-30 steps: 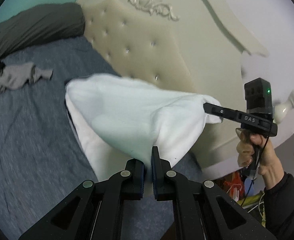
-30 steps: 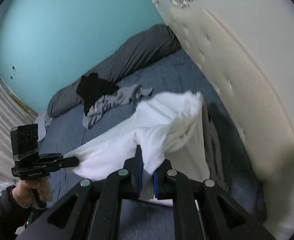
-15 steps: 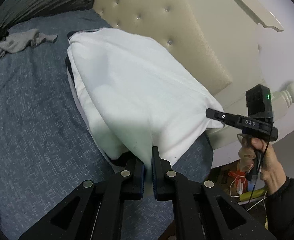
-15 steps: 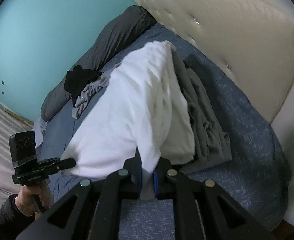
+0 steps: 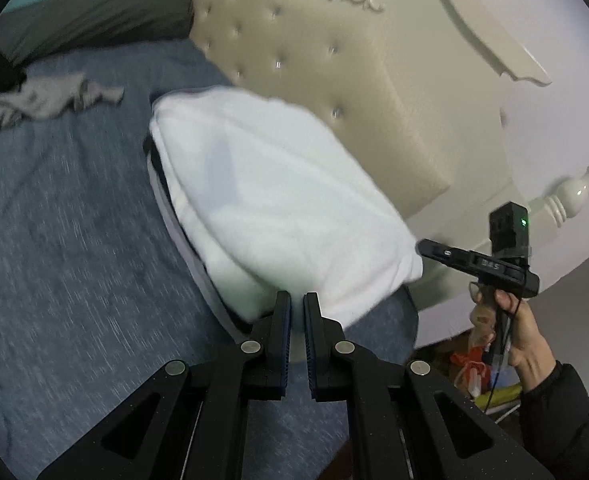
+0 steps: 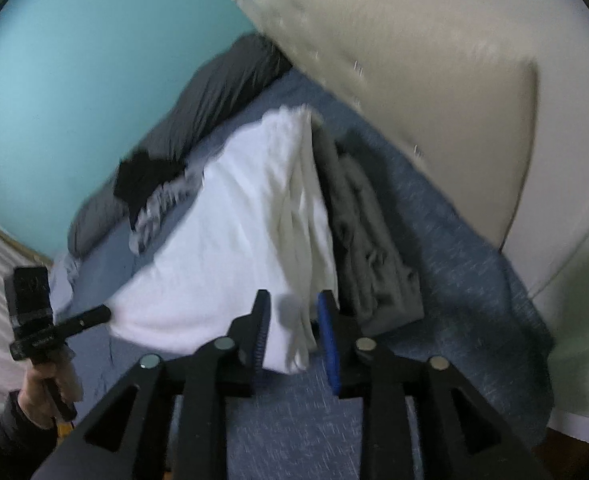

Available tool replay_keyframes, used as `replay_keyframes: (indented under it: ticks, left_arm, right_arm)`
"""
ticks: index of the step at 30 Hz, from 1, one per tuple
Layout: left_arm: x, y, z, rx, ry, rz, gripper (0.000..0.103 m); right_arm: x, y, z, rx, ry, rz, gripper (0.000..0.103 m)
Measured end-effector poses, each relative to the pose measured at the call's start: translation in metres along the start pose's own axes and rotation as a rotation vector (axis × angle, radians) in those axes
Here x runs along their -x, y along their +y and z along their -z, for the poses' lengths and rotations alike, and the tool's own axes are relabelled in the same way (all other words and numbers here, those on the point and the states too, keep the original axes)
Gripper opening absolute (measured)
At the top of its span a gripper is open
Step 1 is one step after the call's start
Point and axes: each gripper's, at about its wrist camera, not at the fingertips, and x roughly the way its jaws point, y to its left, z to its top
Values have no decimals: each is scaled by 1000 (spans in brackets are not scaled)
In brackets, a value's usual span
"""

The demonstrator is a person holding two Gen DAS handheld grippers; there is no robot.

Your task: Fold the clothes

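Right wrist view: the right tool (image 6: 292, 320) stands apart around a white garment (image 6: 230, 248) lying on the blue bed (image 6: 446, 248) near the headboard (image 6: 434, 64), beside grey clothes (image 6: 366, 240). The left tool (image 5: 297, 312) is nearly together, clamped on the garment's edge.

White garment (image 6: 230, 240) on blue bed (image 6: 454, 264), right gripper (image 6: 294, 312) fingers (image 6: 328, 320) apart

A blue bedspread (image 5: 62, 280) covers the bed below a tufted cream headboard (image 5: 334, 92). A dark pillow (image 5: 94, 20) lies against the teal wall (image 6: 74, 60). A white bedpost (image 5: 574, 188) stands at the corner.
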Motion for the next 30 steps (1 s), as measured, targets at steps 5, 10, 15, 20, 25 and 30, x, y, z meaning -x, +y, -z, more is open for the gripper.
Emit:
replay_keyframes:
  ticks: [5,10,15,20,25,30]
  left_arm:
    - [2,-1,-21,10,-47,-12,7]
    - [-20,-1,-24,13,-13,-14,7]
    - [-46,11,-11,29,28,-13,7]
    - [-47,16,-9,30,24,3,7]
    - [-40,17,-17,24,-6,-2,7]
    - [-44,26,-21,23,4,-13,7]
  right_arm:
    - [2,14,-15,11,-60,6,26]
    - [-19,28,-18,56,-29,23,26]
    - [-40,31,-19,70,3,38,26]
    - [-35,28,-34,35,-53,5,28]
    - [-50,27,-66,-5,-36,65,42]
    - [-77,36,-85,15,19,108,42]
